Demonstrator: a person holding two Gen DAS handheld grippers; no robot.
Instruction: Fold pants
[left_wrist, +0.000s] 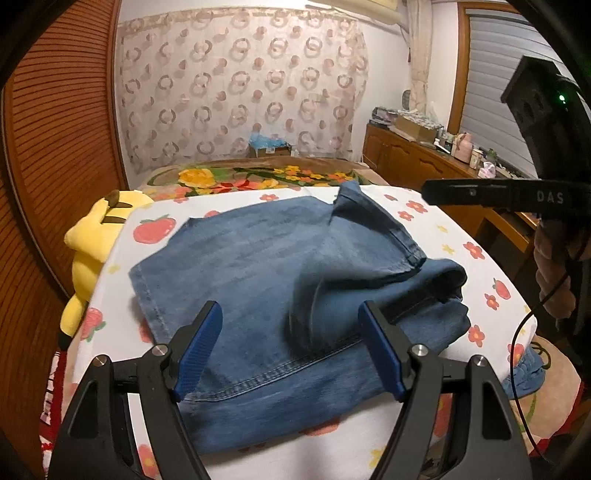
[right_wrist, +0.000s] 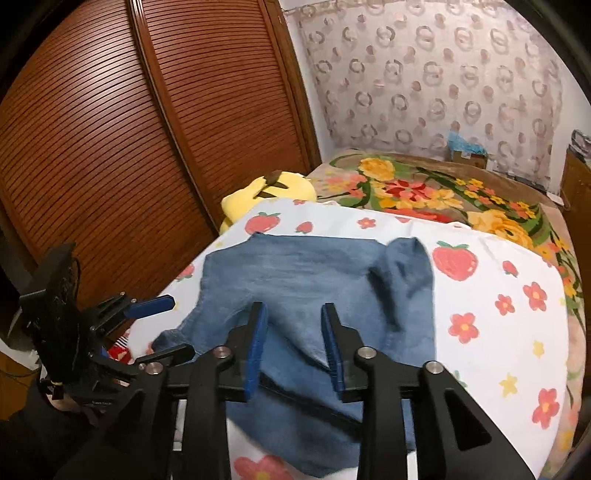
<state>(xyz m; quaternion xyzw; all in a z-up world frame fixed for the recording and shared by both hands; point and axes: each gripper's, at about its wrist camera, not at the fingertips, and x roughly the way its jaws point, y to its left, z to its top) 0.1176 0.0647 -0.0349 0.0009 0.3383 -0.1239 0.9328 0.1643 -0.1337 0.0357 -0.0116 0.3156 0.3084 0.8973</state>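
I have the folded blue denim pants (left_wrist: 280, 295) lying on the white sheet printed with strawberries and flowers (left_wrist: 458, 236), which covers the bed. One leg end is turned back across the top of the bundle, its hem toward the far right. My left tongs (left_wrist: 291, 354) hang just above the near edge of the denim with the blue pads (left_wrist: 199, 350) spread wide and nothing between them. From the right wrist view, my right tongs (right_wrist: 293, 347) sit over the near part of the pants (right_wrist: 295, 295), pads (right_wrist: 255, 347) parted to a moderate gap; I see only cloth beneath them, none pinched. The left tongs (right_wrist: 162, 325) show there too, at the left edge of the pants and open. A yellow plush toy (left_wrist: 96, 243) lies at the far left corner of the sheet, beside the brown slatted wardrobe doors (right_wrist: 110, 147). A floral blanket (right_wrist: 424, 184) covers the bed beyond the sheet.
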